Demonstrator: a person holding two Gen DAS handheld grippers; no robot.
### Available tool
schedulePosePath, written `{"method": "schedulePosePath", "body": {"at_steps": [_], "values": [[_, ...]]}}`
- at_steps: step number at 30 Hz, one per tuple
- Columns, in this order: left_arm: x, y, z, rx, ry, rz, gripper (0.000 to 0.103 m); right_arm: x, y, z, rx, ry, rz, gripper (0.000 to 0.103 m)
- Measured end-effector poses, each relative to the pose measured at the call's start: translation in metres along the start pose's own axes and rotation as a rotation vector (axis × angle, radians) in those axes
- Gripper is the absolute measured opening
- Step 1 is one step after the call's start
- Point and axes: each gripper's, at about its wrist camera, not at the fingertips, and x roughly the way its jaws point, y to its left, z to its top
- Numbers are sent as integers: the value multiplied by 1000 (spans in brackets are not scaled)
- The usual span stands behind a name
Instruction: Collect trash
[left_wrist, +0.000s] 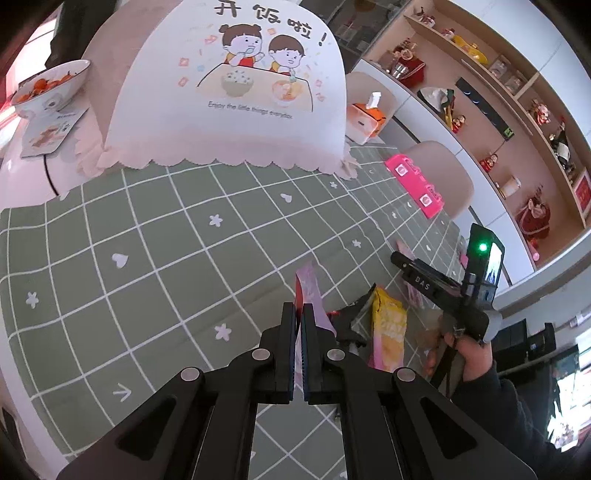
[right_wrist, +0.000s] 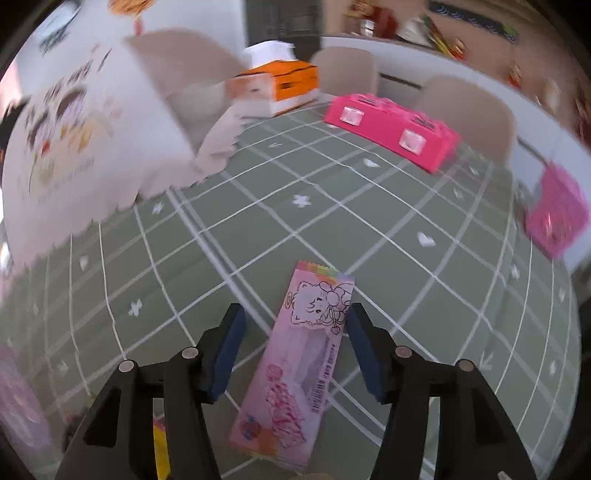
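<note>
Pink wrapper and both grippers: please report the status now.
Left gripper shut on a pink wrapper strip. Right gripper open, straddling the pink wrapper on the tablecloth, pads not touching. Nothing in the way.

Both views are bright and evenly lit, with soft daylight and only faint shadows on the green checked tablecloth. The fisheye lenses bow the grid lines outward and darken the corners into a black rim. The left wrist view is sharp across the food cover and the shelves, with a washed-out pink glare at its upper left edge. The right wrist view is smeared by motion: the food cover, the tissue box and the pink box blur, while the pink wrapper stays fairly crisp.
</note>
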Motion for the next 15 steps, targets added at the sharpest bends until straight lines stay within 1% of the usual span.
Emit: {"method": "schedulePosePath", "body": {"at_steps": [1, 2, 6, 9, 11, 15], "values": [[-2, 0, -1, -4, -1, -3, 2, -2, 0, -1, -6, 2, 10, 34], [-4, 0, -1, -5, -2, -5, 2, -5, -1, -2, -10, 6, 23, 27], [-13, -7, -2, 5, -19, -13, 2, -31, -1, -7, -2, -24, 84, 13], [-24, -18, -3, 19, -43, -24, 2, -68, -2, -8, 2, -65, 140, 13], [-36, -30, -3, 41, -75, -30, 2, -94, -5, -9, 17, -96, 171, 13], [-61, -58, -6, 76, -130, -50, 2, -157, -19, -14, 55, -166, 238, 13]]}}
